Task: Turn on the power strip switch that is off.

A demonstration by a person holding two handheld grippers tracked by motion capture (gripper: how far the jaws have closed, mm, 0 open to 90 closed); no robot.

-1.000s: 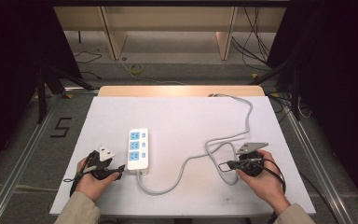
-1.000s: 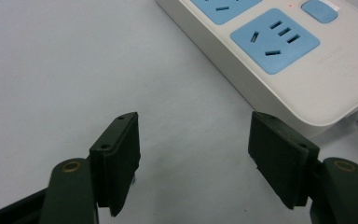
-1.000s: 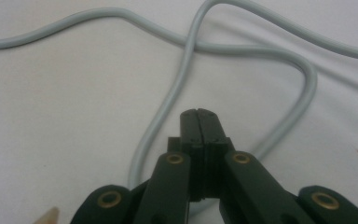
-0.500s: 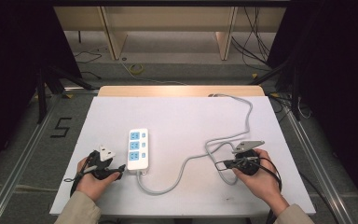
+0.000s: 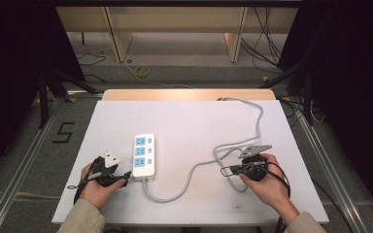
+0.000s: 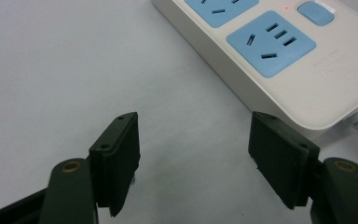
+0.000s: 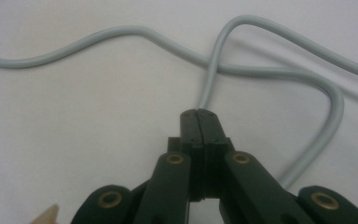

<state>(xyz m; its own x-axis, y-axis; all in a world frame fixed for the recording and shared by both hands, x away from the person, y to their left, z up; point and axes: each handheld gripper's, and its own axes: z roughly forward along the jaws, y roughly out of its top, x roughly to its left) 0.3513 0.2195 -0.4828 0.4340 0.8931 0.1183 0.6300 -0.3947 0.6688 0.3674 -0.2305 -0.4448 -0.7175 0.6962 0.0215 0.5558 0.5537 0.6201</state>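
Two tools, right tool point(image 7: 199, 114) hiding cable point(image 7: 214, 65) beneath, power strip point(image 6: 279, 56) cropped

On the surface point(image 5: 189, 121) a power strip point(image 5: 144, 154) lies left of centre, its long axis running from 12 to 6 o'clock. Its cable point(image 5: 194, 167) leaves the near end, dips toward 6 o'clock, swings right toward 3 o'clock, loops over itself there, then runs up to the far edge at about 1 o'clock. The left claw point(image 5: 124, 177) sits at 7 o'clock from the strip, just beside its near left corner. The right claw point(image 5: 225, 171) lies at 4 o'clock from the strip, well apart from it, at the cable loop, with a strand of cable meeting its tips.
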